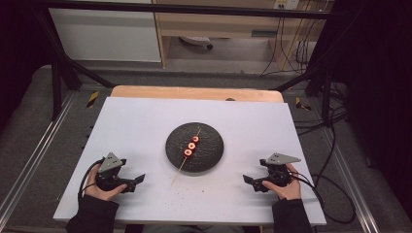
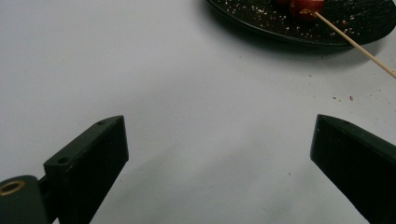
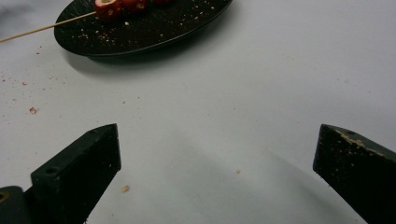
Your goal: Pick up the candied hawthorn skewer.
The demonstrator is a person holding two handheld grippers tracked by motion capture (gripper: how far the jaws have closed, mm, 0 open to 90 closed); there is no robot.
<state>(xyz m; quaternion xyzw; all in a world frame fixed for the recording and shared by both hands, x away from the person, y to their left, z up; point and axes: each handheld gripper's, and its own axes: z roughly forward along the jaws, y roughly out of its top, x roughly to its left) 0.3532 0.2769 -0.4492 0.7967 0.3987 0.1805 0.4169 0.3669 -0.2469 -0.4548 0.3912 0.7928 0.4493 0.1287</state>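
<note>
Black plate (image 1: 212, 154) holding skewer (image 1: 189, 150), left tongs (image 1: 138, 180) and right tongs (image 1: 248, 181) wide open, empty

Wooden skewer (image 1: 187, 154) with 3 red pieces, diagonal across black plate (image 1: 212, 156).

No text, label, brand, number or sign can be read anywhere here.

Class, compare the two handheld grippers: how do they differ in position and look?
The left gripper rests left of the black plate, the right gripper to its right. The right gripper's jaw tip carries pale crumbs; the left gripper's looks clean. Both are open, holding nothing, pointing inward.
</note>
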